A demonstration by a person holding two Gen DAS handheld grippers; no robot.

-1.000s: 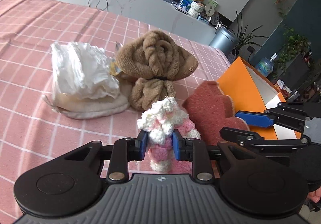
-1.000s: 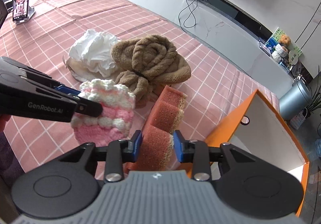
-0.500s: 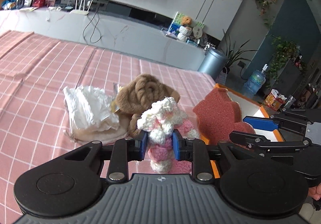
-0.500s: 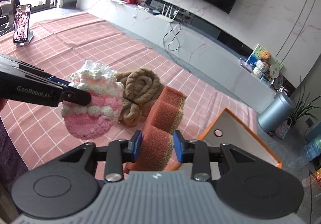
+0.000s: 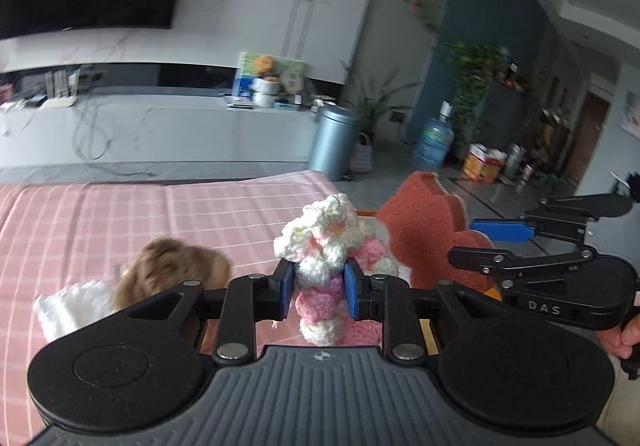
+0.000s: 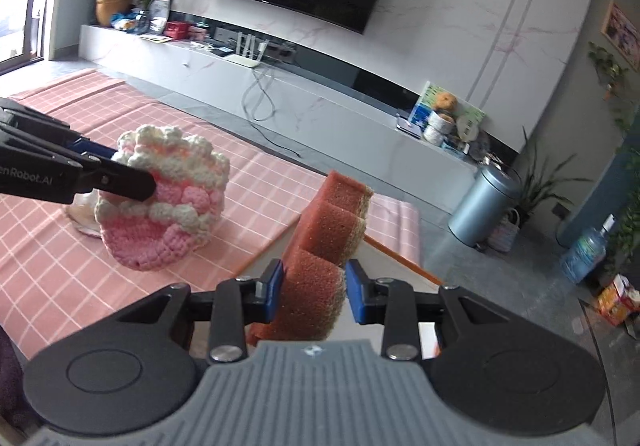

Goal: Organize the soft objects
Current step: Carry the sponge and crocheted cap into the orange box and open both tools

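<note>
Above the pink cloth (image 5: 120, 214), the left gripper (image 5: 316, 288) pinches a crocheted toy (image 5: 324, 246) and the right gripper (image 6: 314, 292) clamps a sponge (image 6: 320, 246); either soft piece could slip if squeezed unevenly.

A pink tablecloth (image 6: 60, 266) with a thin white grid pattern; above it, a crocheted piece (image 6: 164, 202) in bands of pink and cream-white, and beside that a rust-red sponge (image 6: 320, 246) with a tan edge. Each black gripper has blue pads (image 6: 274, 288); on the cloth sit a brown towel (image 5: 172, 270) and white cloth (image 5: 68, 306).
</note>
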